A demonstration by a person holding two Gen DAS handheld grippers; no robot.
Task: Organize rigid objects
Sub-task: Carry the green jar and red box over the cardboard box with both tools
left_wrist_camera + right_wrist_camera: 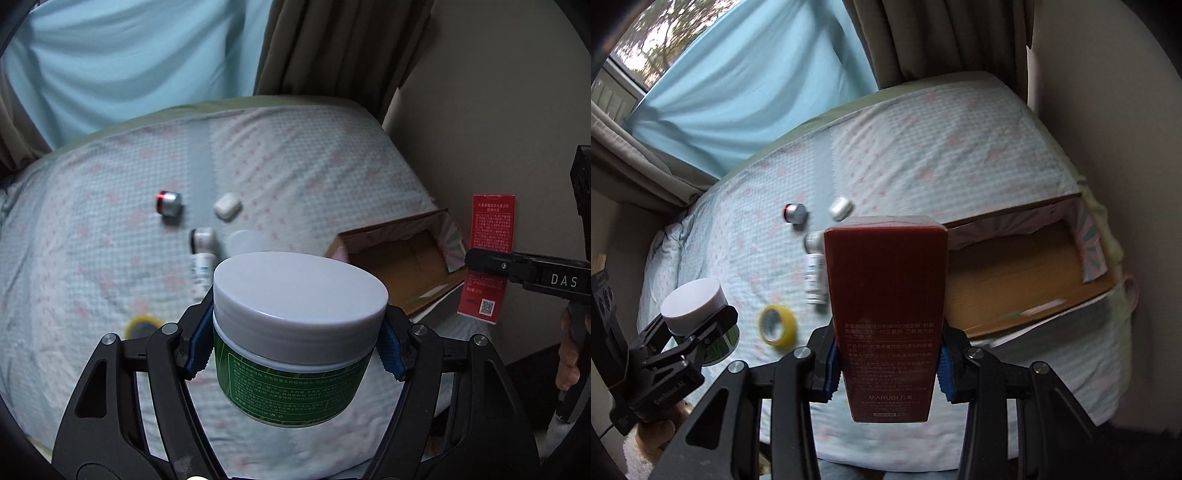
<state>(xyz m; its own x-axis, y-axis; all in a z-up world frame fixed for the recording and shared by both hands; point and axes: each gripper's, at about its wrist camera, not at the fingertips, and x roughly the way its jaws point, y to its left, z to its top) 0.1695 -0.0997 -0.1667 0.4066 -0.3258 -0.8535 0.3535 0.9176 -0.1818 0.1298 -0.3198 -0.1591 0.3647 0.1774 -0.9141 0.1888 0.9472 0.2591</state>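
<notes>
My left gripper (297, 347) is shut on a green jar with a white lid (295, 332) and holds it above the bed; the jar also shows in the right wrist view (698, 302). My right gripper (886, 369) is shut on a tall red box (886, 310), held upright near the bed's front edge; the box also shows in the left wrist view (487, 254). An open cardboard box (1027, 280) lies on the bed's right side, also in the left wrist view (402, 266).
On the bed (960, 155) lie a silver and red cap (794, 213), a white earbud case (840, 207), a small white bottle (814, 266) and a yellow tape roll (777, 325). Curtains hang behind; a wall (498, 110) stands right.
</notes>
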